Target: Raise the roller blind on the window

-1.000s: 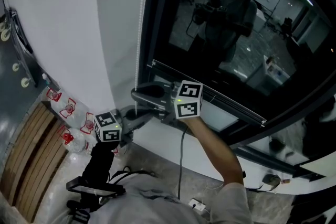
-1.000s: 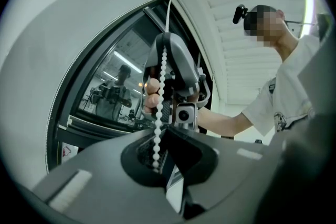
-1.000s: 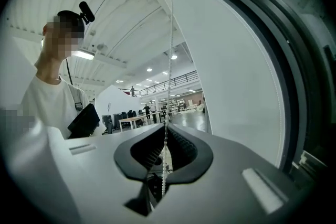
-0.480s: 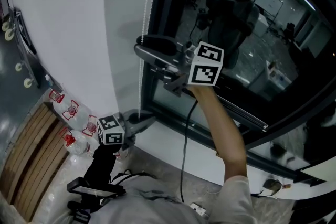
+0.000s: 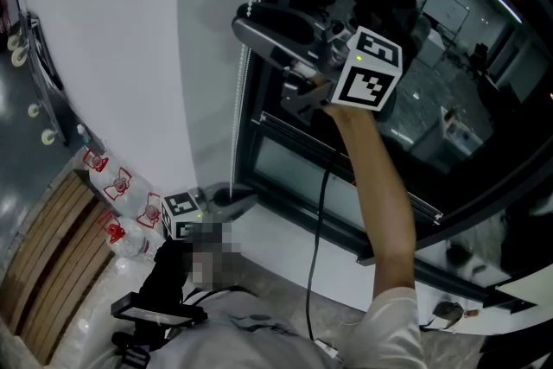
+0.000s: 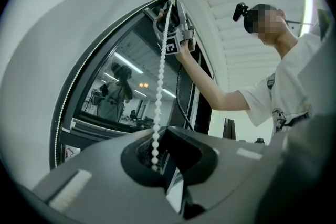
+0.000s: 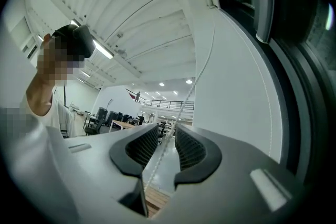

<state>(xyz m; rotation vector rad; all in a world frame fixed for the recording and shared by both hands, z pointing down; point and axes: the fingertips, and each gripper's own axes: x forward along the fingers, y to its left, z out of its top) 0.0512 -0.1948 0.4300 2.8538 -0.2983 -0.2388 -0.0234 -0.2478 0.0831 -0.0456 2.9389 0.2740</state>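
Jaws of left gripper point(image 6: 160, 136) together, pinched on the bead chain point(image 6: 159, 86), which runs up taut from them toward the top corner of the window point(image 5: 449, 56); jaws of right gripper point(image 7: 167, 131) apart, having just been opening, with a strand of the chain passing through the gap and the pads not pressing it. Right gripper is raised high by the window frame's left edge, arm stretched up, left gripper low near the sill. Roller blind point(image 5: 346, 164) hangs over the dark glass, what looks like its bottom bar crossing low on the window. White wall point(image 5: 130, 30) left of frame, water bottles point(image 5: 117, 186) on the floor below
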